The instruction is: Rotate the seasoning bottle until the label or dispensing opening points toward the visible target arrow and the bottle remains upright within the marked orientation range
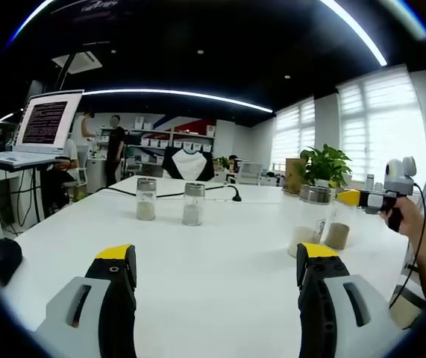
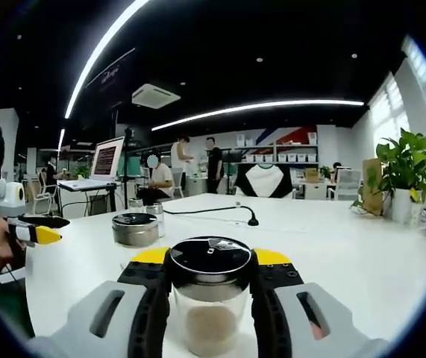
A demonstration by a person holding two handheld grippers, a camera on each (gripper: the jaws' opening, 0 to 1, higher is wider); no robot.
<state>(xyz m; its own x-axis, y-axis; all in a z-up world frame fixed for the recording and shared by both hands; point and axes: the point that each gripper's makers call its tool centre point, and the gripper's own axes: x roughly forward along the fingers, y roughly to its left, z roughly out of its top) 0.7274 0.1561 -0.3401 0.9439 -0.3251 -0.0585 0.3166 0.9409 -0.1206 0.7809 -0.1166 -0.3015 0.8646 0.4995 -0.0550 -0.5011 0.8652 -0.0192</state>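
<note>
The right gripper point(image 2: 211, 268) has its jaws clamped on the upright bottle point(image 2: 210, 302) on the table point(image 2: 347, 253), ready to twist, while the left gripper point(image 1: 216, 272) hangs with jaws apart.

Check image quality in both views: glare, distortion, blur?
Left gripper view: window blinds blown out, ceiling light strip bowed by fisheye, far office soft. Right gripper view: held seasoning bottle sharp between the right claw, its lid reflecting light; ceiling dark.
</note>
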